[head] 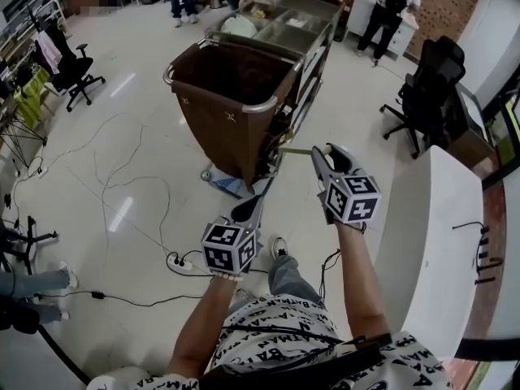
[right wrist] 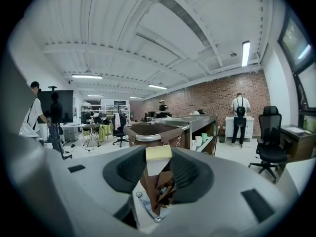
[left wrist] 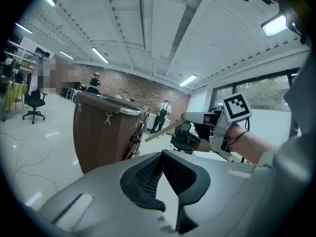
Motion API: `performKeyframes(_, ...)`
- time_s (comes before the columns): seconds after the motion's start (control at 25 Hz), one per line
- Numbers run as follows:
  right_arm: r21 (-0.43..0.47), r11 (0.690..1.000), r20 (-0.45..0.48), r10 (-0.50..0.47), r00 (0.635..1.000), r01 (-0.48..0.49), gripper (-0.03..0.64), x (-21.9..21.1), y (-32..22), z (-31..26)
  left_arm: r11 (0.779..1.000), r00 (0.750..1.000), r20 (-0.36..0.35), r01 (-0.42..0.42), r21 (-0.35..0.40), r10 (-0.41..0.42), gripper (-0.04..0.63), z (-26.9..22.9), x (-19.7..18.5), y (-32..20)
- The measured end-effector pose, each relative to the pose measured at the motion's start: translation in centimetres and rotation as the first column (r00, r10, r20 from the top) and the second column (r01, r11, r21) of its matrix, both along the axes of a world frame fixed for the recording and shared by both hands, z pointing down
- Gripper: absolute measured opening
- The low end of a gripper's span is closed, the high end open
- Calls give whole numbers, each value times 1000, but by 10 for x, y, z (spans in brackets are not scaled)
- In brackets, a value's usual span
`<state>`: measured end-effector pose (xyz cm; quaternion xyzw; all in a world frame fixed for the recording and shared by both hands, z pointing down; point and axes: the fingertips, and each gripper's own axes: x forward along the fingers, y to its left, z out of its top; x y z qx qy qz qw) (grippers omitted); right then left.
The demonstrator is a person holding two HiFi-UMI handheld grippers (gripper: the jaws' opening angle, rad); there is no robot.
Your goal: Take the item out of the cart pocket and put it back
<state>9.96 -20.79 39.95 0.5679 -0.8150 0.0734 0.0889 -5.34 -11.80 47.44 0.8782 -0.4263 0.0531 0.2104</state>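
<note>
Showing a housekeeping cart [head: 258, 106] ahead of both sets of fingers, with its brown bag [head: 219, 128] at the near end and a brown pocket [right wrist: 157, 184] in line beyond the right fingertips. Right gripper [head: 323, 154]: fingers pinch one end of a flat pale-yellow strip [head: 296, 150], the task's item. Its free length juts past the fingertips toward the cart, apparently out of the pocket. Left gripper [head: 248, 210]: fingers pressed together on nothing, short of the cart. Likely hazard: held only by its end, the strip may pivot or slip between the pads if its tip catches the pocket's edge.
</note>
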Motion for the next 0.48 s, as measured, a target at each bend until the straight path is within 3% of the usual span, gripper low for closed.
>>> performKeyframes(0.48, -52, 995, 3, -80, 997, 80, 167, 10, -112, 27, 997, 998, -1, 61, -40, -61, 0, 16, 28, -91)
